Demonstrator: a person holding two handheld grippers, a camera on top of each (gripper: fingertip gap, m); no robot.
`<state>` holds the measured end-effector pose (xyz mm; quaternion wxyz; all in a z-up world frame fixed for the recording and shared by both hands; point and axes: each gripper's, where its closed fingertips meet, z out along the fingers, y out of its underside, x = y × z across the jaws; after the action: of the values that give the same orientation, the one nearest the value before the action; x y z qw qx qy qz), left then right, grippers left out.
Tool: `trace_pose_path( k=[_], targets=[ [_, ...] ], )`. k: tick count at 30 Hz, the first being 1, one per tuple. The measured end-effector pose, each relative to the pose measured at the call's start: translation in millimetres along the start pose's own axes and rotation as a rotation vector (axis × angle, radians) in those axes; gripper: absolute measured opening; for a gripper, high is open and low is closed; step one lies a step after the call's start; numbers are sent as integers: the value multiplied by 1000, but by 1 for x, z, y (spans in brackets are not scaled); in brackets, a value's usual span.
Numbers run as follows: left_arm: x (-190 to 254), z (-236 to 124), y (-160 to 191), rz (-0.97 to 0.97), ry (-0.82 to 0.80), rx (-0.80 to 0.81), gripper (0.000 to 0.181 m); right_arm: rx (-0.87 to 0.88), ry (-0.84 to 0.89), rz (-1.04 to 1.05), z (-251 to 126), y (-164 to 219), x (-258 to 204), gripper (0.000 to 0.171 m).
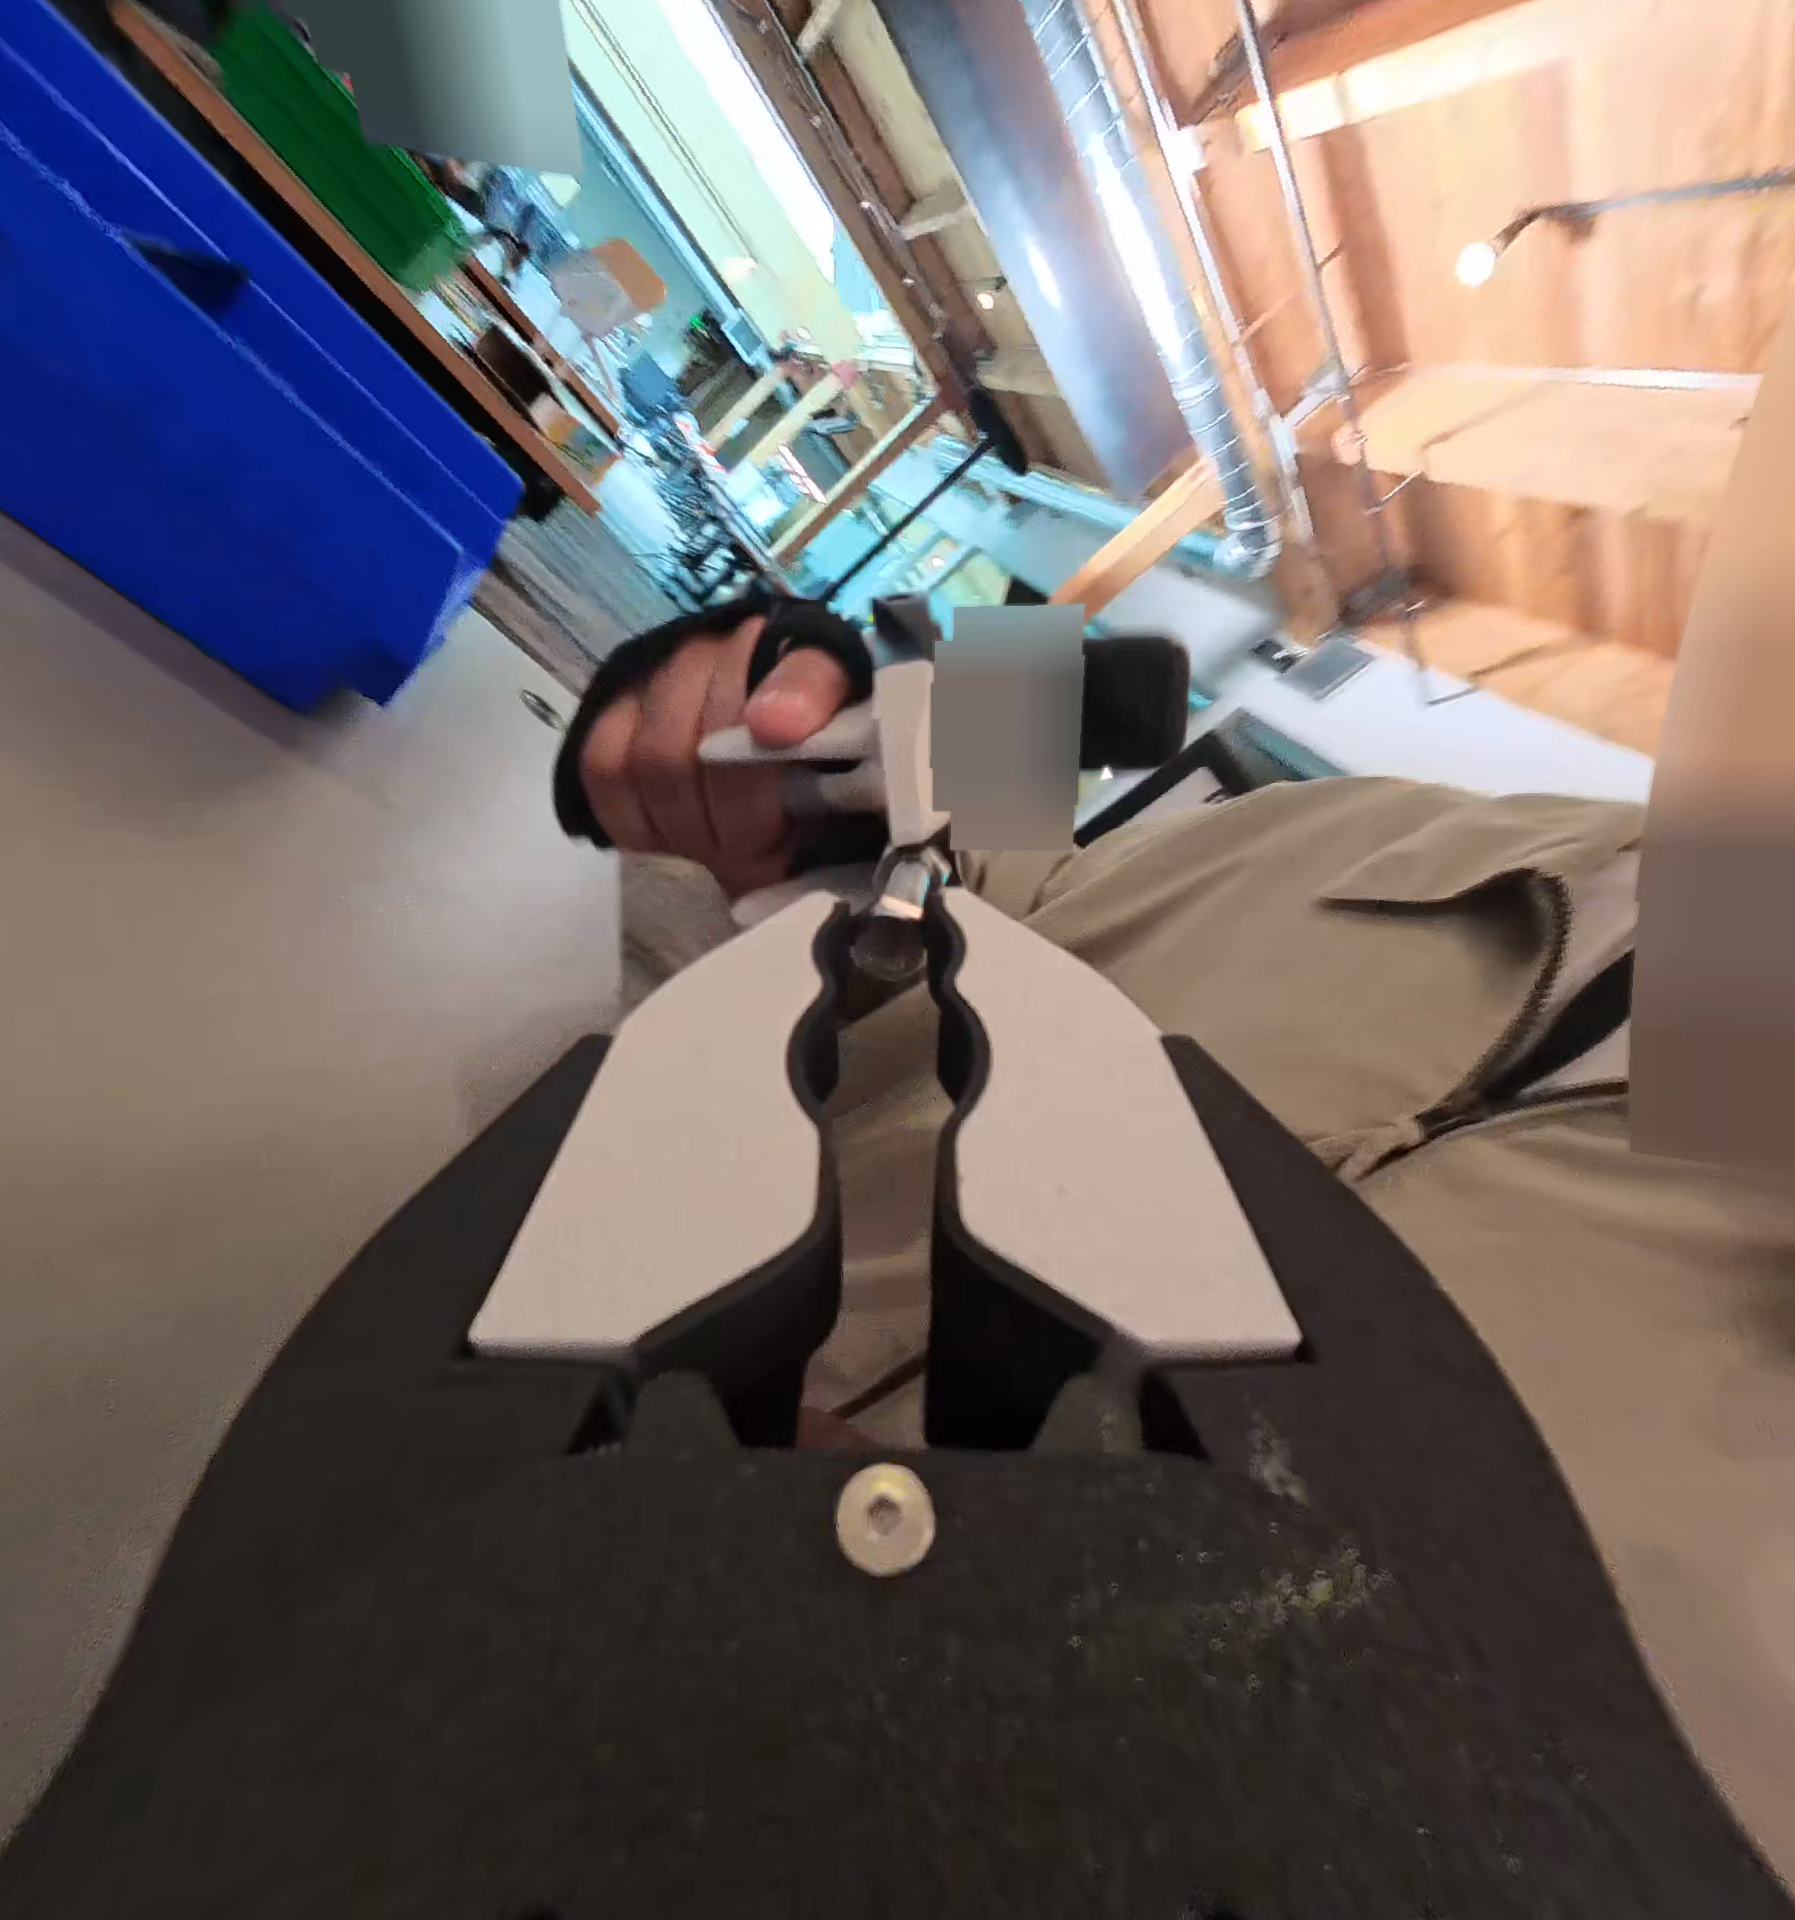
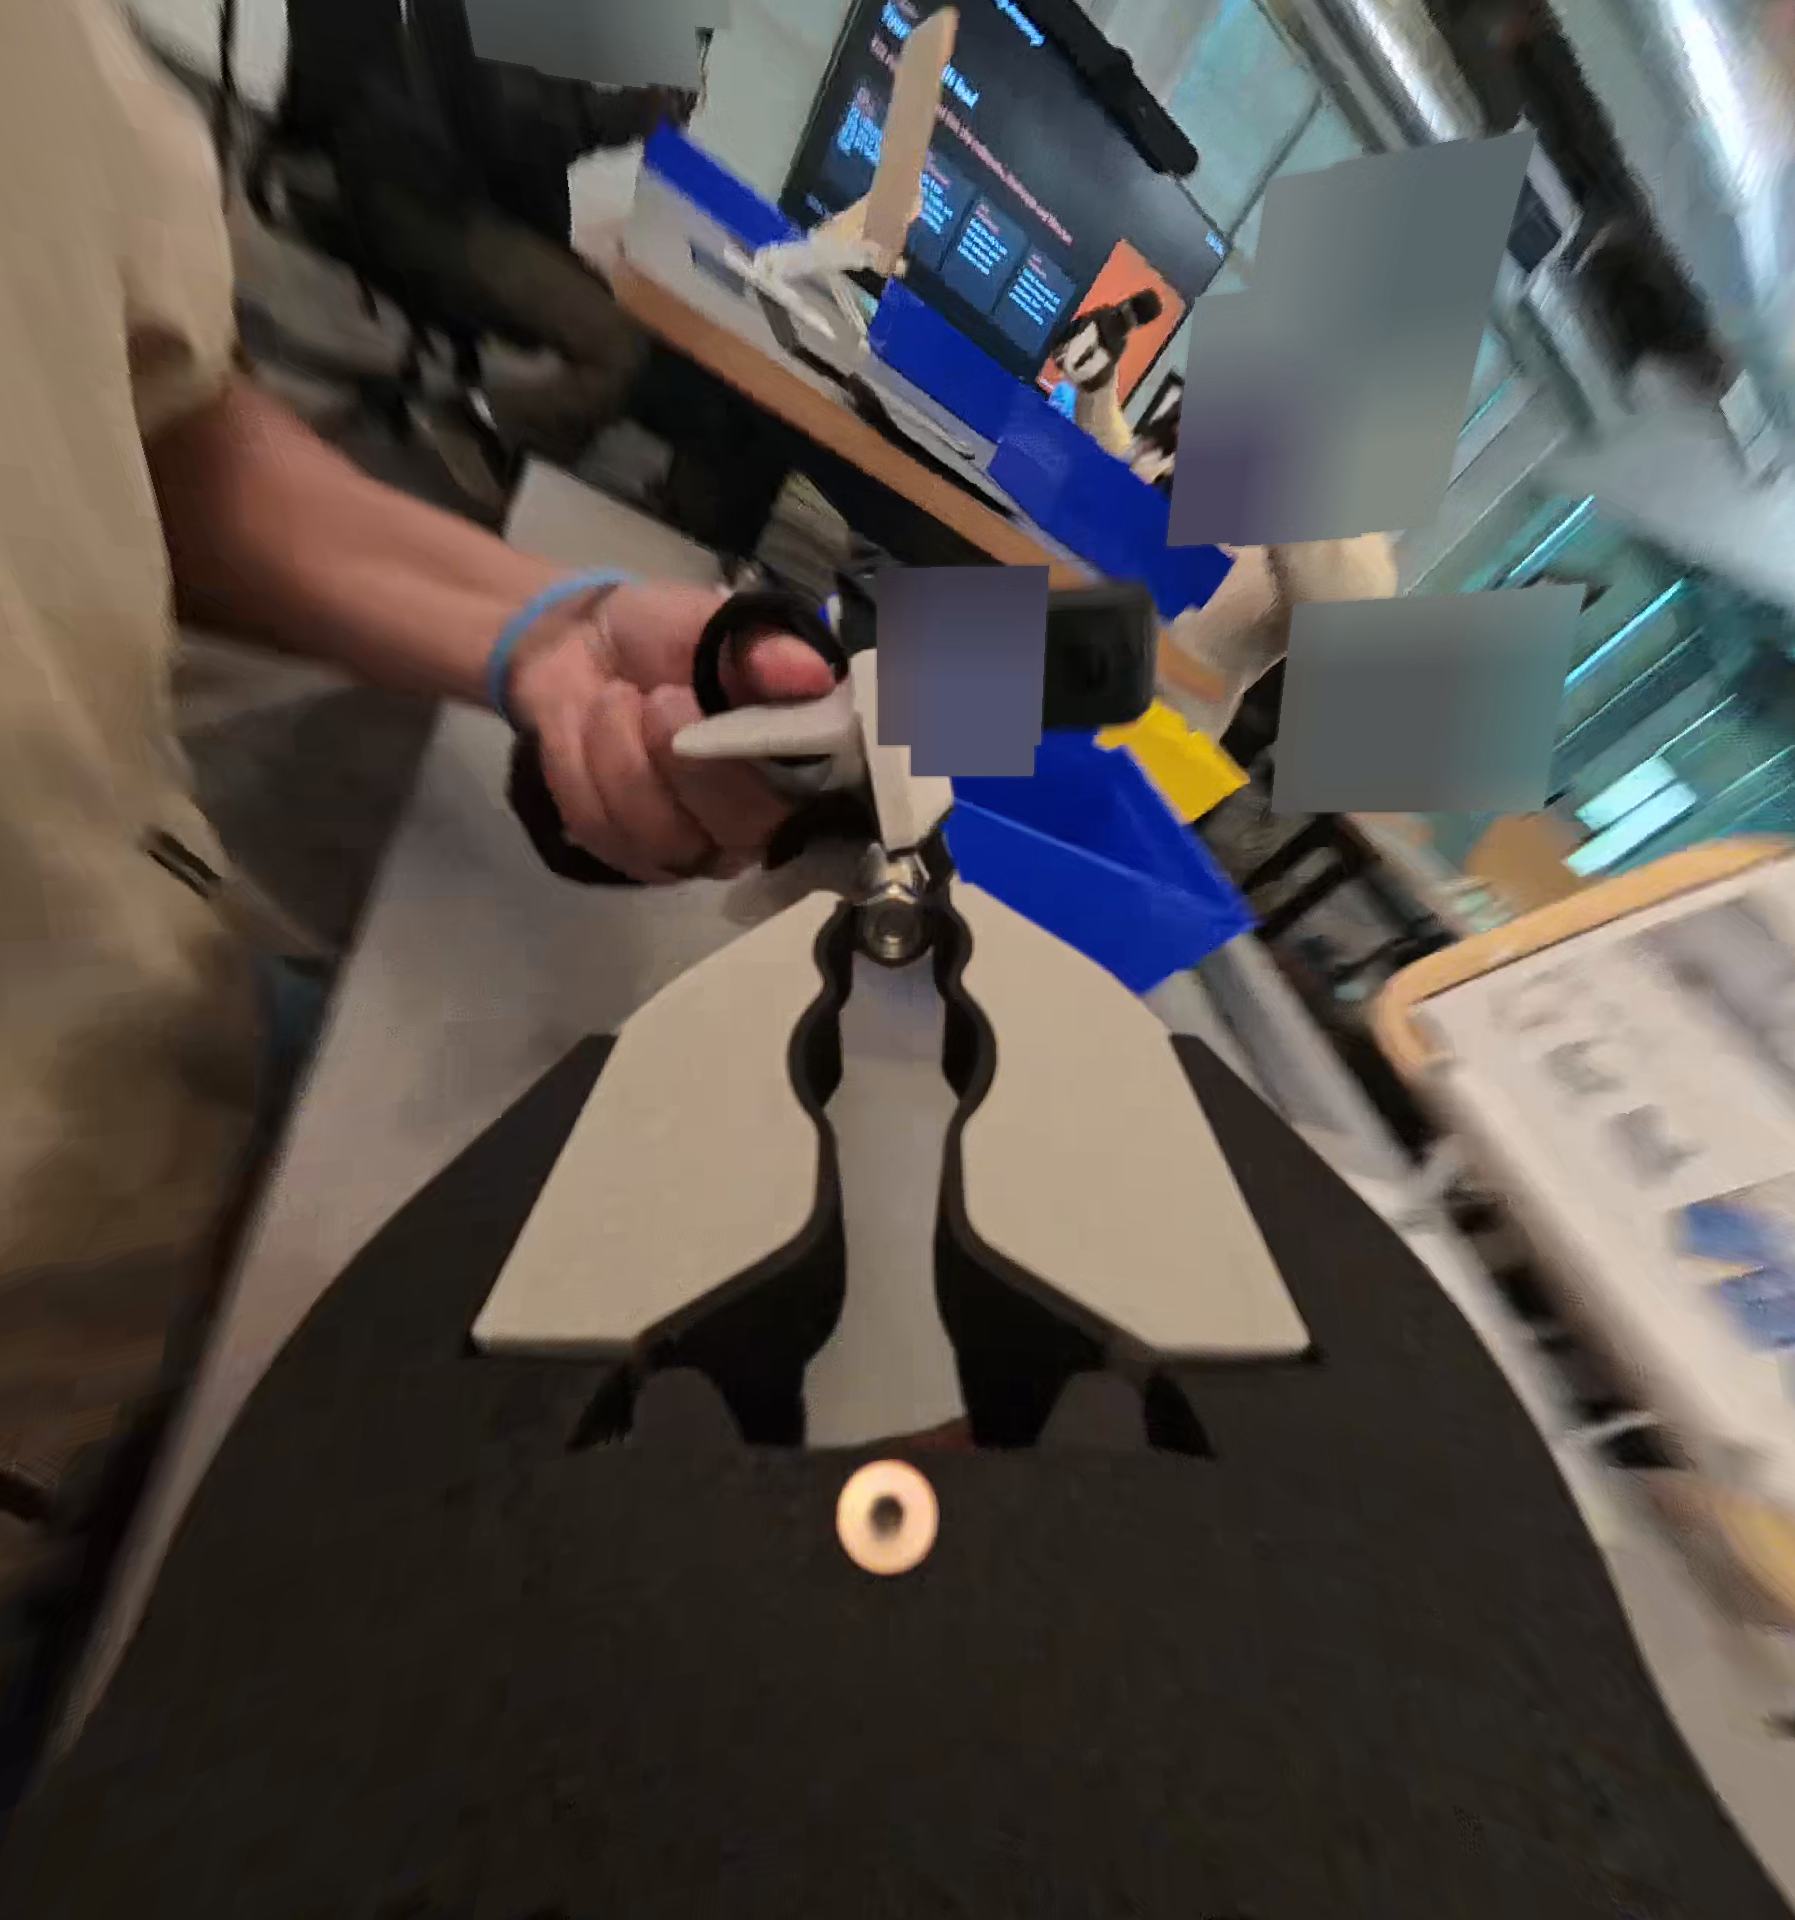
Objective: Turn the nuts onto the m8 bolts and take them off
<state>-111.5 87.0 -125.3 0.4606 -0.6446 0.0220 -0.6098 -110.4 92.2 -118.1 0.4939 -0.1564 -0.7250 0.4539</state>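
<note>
Black gripper body w/ a silver centre screw fills the foreground of both wrist views, two pale grey fingers w/ wavy black inner edges reaching fwd.

Left wrist view, L to R: blue plastic bin (image 1: 176,416) at upper left on the pale grey worktop (image 1: 197,987); a person's hand in a black strap (image 1: 685,758) gripping the handle of the right hand-held gripper (image 1: 908,847), which points back at the camera; then a beige zipped jacket (image 1: 1340,987) at right. Left hand-held gripper (image 1: 885,940) is clenched on the dark round end of a silver m8 bolt (image 1: 888,951), held at its fingertips. Silver hex nut (image 1: 901,894) sits on the same bolt, just beyond those tips, pinched by the right tool's fingertips. The two tools meet tip to tip, above the worktop.

Right wrist view, L to R: beige sleeve, then a bare hand w/ a blue wristband (image 2: 654,748) holding the left hand-held gripper (image 2: 898,857); blue and yellow bins (image 2: 1111,831) behind; a dark monitor (image 2: 986,197) at top; a blurred printed sheet at far right. Right hand-held gripper (image 2: 891,925) is closed round the nut (image 2: 891,928), seen end-on, w/ the bolt's shank running away into the opposite tool's tips.
</note>
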Motion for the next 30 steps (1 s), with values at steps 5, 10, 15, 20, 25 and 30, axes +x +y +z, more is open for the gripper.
trace_pose_path(
  k=[5,10,15,20,25,30],
  targets=[
    [-8,0,6,-175,74,-10,14,-60,34,-412,0,6,-6,14],
    [-12,-3,-3,59,-49,14,13,13,-1,38,-1,8,2,21],
    [-12,-10,-13,389,-230,8,14,119,-35,601,-3,10,7,38],
    [-10,-3,-7,796,-412,-79,14,275,-155,1256,6,11,1,36],
    [-13,2,-1,961,-500,-128,14,369,-211,1507,7,12,-5,16],
    [-11,5,4,835,-451,-118,14,278,-156,1255,4,13,-11,16]
  ],
)
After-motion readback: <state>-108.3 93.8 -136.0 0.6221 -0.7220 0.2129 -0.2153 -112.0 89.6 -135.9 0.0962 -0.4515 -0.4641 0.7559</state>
